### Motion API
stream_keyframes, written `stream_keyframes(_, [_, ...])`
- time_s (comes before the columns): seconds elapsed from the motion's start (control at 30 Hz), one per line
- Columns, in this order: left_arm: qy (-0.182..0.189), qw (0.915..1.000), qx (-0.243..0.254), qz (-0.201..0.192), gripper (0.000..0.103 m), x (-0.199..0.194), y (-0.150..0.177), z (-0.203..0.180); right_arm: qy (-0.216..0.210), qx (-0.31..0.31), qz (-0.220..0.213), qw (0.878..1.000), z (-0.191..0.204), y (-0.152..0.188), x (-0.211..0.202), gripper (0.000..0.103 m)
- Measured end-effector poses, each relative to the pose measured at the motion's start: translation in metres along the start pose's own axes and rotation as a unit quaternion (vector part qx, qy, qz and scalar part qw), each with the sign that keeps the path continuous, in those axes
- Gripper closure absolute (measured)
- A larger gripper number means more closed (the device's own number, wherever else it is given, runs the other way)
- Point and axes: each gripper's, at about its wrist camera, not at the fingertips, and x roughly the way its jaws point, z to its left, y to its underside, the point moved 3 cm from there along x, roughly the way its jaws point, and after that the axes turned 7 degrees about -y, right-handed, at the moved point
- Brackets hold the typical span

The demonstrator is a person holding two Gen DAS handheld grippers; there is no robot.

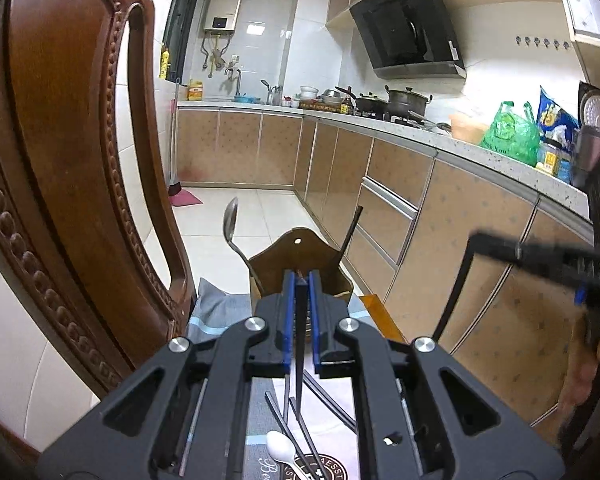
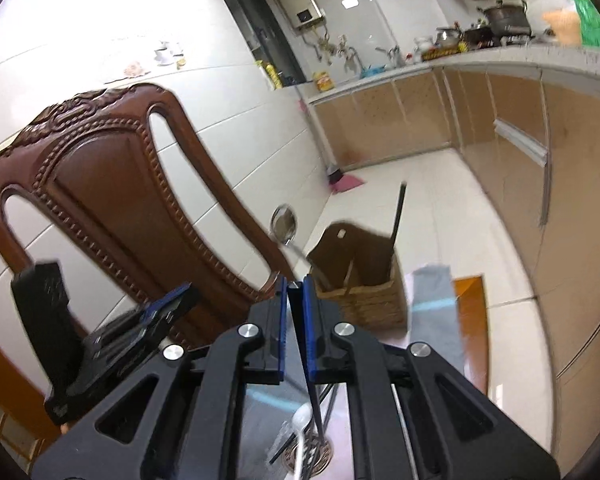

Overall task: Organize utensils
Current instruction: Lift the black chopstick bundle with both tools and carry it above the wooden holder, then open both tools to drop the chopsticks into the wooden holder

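Observation:
A brown utensil holder (image 1: 300, 268) (image 2: 360, 280) stands at the table's far end with a metal spoon (image 1: 231, 220) (image 2: 284, 222) and a black chopstick (image 1: 351, 232) (image 2: 398, 216) upright in it. My left gripper (image 1: 301, 280) is shut on a black chopstick (image 1: 300, 344), just short of the holder. My right gripper (image 2: 295, 286) is shut on another black chopstick (image 2: 312, 392), near the holder's left side. Loose black chopsticks (image 1: 328, 396) and a white plastic spoon (image 1: 282, 448) (image 2: 302, 420) lie on the mat below.
A carved wooden chair (image 1: 72, 160) (image 2: 112, 192) stands close on the left. Kitchen cabinets (image 1: 460, 216) and a cluttered counter (image 1: 512, 148) run along the right. The right gripper's body (image 1: 548, 264) shows blurred in the left wrist view; the left gripper's body (image 2: 112, 336) shows in the right wrist view.

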Motion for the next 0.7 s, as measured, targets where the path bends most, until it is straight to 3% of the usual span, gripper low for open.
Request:
stream_keyframes(0.37, [0.012, 0.9998, -0.016, 0.003, 0.096, 0.002, -0.004, 0.017, 0.083, -0.048, -0.062, 0.993, 0.003, -0.119, 0.03, 0.095])
stream_keyframes(0.53, [0.016, 0.9996, -0.023, 0.003, 0.096, 0.003, -0.004, 0.023, 0.11, -0.058, -0.087, 0.988, -0.004, -0.143, 0.065, 0.095])
stream_keyframes(0.7, [0.014, 0.9995, -0.026, 0.005, 0.096, 0.007, -0.002, 0.029, 0.122, -0.034, -0.091, 0.988, -0.031, -0.136, 0.108, 0.095])
